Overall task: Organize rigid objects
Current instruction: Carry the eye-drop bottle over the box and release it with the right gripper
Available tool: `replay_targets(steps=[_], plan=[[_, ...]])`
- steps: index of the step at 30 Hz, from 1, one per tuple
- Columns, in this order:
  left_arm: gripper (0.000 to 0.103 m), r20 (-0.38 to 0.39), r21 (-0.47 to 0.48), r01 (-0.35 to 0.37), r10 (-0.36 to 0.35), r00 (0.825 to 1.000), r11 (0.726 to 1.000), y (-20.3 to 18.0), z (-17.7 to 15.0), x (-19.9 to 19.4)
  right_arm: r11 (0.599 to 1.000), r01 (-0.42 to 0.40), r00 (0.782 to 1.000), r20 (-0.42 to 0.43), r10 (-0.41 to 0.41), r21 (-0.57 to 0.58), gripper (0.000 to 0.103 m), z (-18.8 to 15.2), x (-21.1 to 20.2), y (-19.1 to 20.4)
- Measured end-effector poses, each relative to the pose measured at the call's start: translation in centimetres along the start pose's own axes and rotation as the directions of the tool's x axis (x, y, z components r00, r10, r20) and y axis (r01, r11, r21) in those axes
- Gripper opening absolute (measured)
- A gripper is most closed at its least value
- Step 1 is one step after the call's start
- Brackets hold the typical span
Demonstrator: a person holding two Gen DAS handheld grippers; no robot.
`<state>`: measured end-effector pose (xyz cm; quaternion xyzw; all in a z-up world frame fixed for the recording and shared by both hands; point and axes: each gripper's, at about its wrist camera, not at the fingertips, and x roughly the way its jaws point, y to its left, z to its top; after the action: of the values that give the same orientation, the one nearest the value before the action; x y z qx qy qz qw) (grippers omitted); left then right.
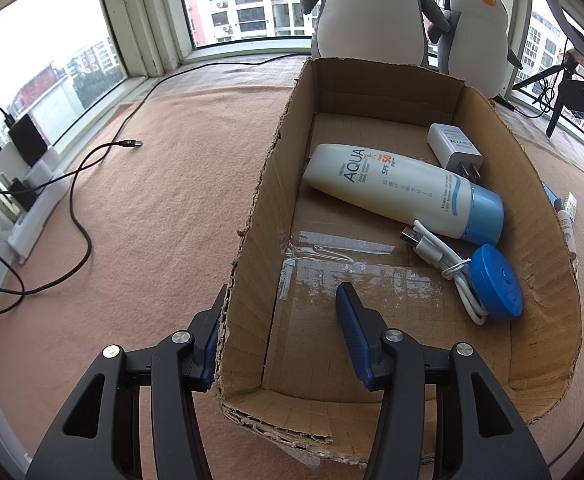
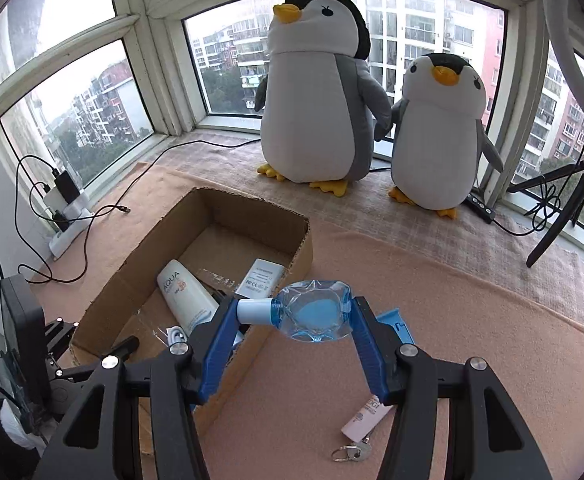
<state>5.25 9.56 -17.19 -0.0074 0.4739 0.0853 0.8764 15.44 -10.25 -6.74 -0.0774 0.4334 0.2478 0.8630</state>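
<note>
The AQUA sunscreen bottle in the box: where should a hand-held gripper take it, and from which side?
Grip the AQUA sunscreen bottle across its pale mid-body, coming from above. It lies flat on the cardboard box floor; the white charger and white cable crowd its blue cap end.

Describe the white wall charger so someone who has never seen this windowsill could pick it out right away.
Start at the open cardboard box on the pink mat in front of the two plush penguins. The wall charger lies inside near the far end, beside the AQUA sunscreen bottle. It is the only small white block with two metal prongs, unlike the round blue case and coiled white cable nearer the camera.
</note>
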Motion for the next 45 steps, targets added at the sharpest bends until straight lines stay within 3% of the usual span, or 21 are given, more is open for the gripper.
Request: replay_targets(steps=[11, 20, 33, 39, 45], plan=[[0.050, 0.001, -0.001, 0.000, 0.000, 1.000, 1.000, 0.0, 0.0, 0.0, 0.997, -0.042, 0.999, -0.036, 0.040, -0.057, 0.053, 2.4, 4.4, 4.6], [0.050, 0.000, 0.002, -0.001, 0.001, 1.000, 1.000, -0.3, 0.1, 0.1, 0.996, -0.040, 0.997, -0.064, 0.035, -0.076, 0.053, 3.0, 7.0, 5.7], [0.050, 0.001, 0.002, -0.001, 0.001, 1.000, 1.000, -0.4, 0.2, 0.1, 0.994, -0.061, 0.996, -0.077, 0.054, -0.088, 0.053, 3.6, 8.0, 6.9], [0.050, 0.001, 0.002, -0.001, 0.001, 1.000, 1.000, -0.4, 0.2, 0.1, 0.996, -0.049, 0.996, -0.073, 0.044, -0.081, 0.062, 3.6, 7.9, 6.7], [0.050, 0.001, 0.001, -0.001, 0.001, 1.000, 1.000, -0.4, 0.2, 0.1, 0.998, -0.045, 0.996, -0.073, 0.041, -0.054, 0.062, 3.2, 7.3, 5.8]])
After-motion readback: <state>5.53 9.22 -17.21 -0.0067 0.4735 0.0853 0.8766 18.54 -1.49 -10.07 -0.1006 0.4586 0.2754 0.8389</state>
